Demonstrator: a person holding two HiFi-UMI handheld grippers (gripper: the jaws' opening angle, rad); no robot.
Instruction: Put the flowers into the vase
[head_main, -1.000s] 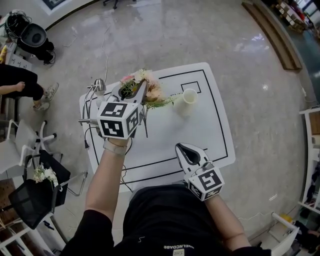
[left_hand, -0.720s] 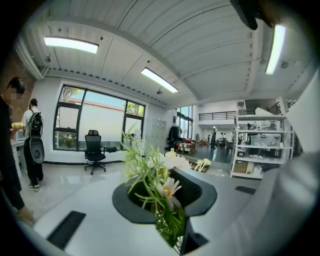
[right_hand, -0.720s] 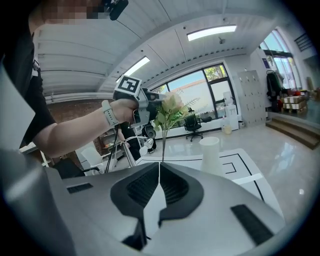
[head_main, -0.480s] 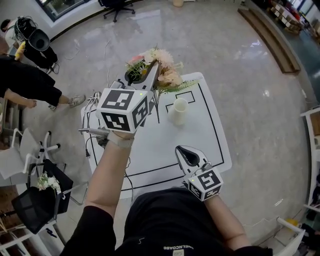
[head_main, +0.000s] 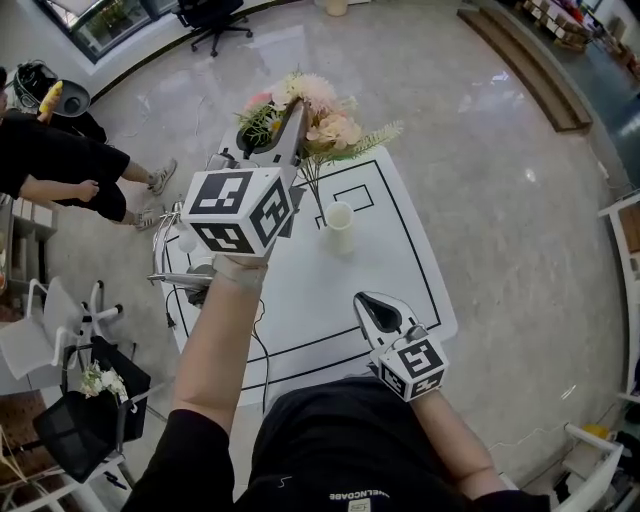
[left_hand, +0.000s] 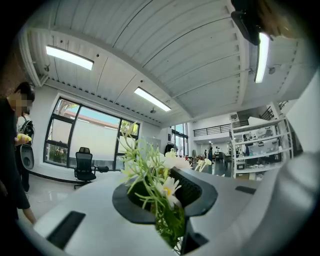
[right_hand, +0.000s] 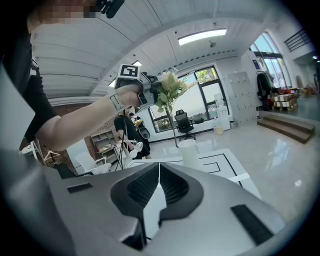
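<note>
Left gripper (head_main: 294, 112) is clamping the artificial flowers (head_main: 325, 118) by their stems; I am holding them raised near the white vase (head_main: 339, 226) on the worktop (head_main: 400, 262), while my right gripper (head_main: 364, 299) is hovering shut and empty.

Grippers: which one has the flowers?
The left gripper, held high and shut on the flowers; the right gripper, lower down, is shut and empty.

Readable text: none can be made out for certain in any view.
Left marker cube (head_main: 238, 208): black-and-white square coded patterns, no letters or numbers.
Right marker cube (head_main: 413, 365): the same kind of square patterns, no letters.
Shirt print (head_main: 357, 497): a short pale line on the person's black shirt, too small to read.
White table (head_main: 325, 290): black ruled outlines only, no words.
</note>
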